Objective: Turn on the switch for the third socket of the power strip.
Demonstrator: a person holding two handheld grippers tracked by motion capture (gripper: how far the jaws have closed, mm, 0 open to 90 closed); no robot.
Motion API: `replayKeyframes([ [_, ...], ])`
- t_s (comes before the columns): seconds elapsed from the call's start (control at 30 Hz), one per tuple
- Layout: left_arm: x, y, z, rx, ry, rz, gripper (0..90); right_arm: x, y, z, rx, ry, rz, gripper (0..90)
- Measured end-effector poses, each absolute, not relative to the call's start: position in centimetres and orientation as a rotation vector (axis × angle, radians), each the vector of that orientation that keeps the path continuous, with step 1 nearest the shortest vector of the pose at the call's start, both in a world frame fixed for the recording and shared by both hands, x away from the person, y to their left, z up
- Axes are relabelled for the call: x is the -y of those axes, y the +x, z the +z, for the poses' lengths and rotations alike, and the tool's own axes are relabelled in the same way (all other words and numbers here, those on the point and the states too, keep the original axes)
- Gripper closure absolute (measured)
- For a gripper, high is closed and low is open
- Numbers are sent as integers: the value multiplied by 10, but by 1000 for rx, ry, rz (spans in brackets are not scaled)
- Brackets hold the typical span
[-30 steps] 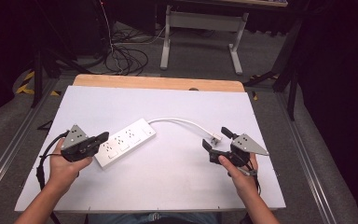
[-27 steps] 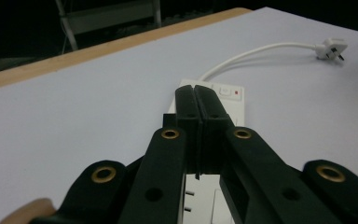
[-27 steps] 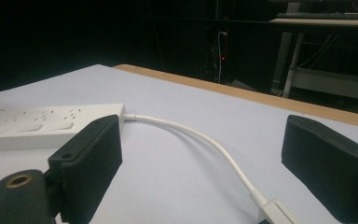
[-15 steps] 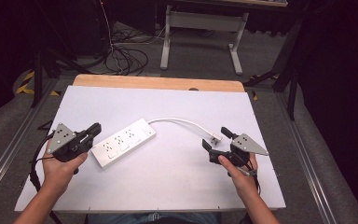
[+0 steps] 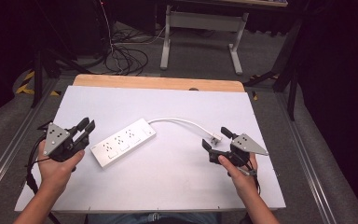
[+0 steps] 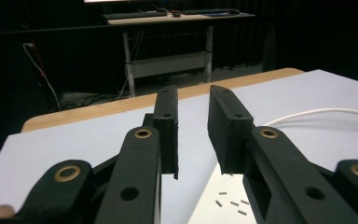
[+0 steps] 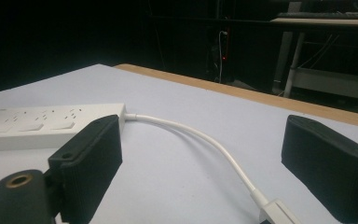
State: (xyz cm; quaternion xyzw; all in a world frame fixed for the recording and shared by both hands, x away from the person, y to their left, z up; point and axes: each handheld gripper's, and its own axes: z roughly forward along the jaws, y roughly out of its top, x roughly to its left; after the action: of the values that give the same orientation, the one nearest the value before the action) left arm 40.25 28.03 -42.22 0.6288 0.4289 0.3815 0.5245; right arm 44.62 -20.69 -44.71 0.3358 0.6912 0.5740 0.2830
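Item: white plastic power strip, flat rectangular, lying mid-worktop w/ smooth round cord curving to plug. Nothing gripped yet. You're holding left gripper just beside strip, matte black fingers opening slightly, empty; right gripper fingers spread wide around plug, not pinching

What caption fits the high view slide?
Two hand-held grippers flank a white plastic power strip and its white cord's plug on a white table.

In the right gripper view the plug is cut off by the bottom edge; its prongs cannot be told.
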Motion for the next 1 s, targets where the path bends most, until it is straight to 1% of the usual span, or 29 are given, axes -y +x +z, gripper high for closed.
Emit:
replayKeyframes([
  [0.17, -283, 401, -420, -1055, 1483, 954, 678, 207, 446, -447, -1851, 897, 1536, 124],
  [0.27, -285, 401, -419, -1095, 1463, 960, 618, 207, 446, -447, -1851, 897, 1537, 124],
  [0.37, -287, 401, -419, -1117, 1454, 966, 583, 207, 446, -447, -1851, 897, 1537, 125],
  [0.47, -289, 401, -419, -1135, 1444, 965, 521, 207, 446, -447, -1851, 898, 1537, 125],
  [0.63, -291, 402, -418, -1159, 1442, 962, 456, 207, 446, -447, -1852, 895, 1537, 125],
  [1.0, -294, 401, -419, -1172, 1436, 965, 427, 206, 447, -447, -1853, 889, 1539, 124],
])
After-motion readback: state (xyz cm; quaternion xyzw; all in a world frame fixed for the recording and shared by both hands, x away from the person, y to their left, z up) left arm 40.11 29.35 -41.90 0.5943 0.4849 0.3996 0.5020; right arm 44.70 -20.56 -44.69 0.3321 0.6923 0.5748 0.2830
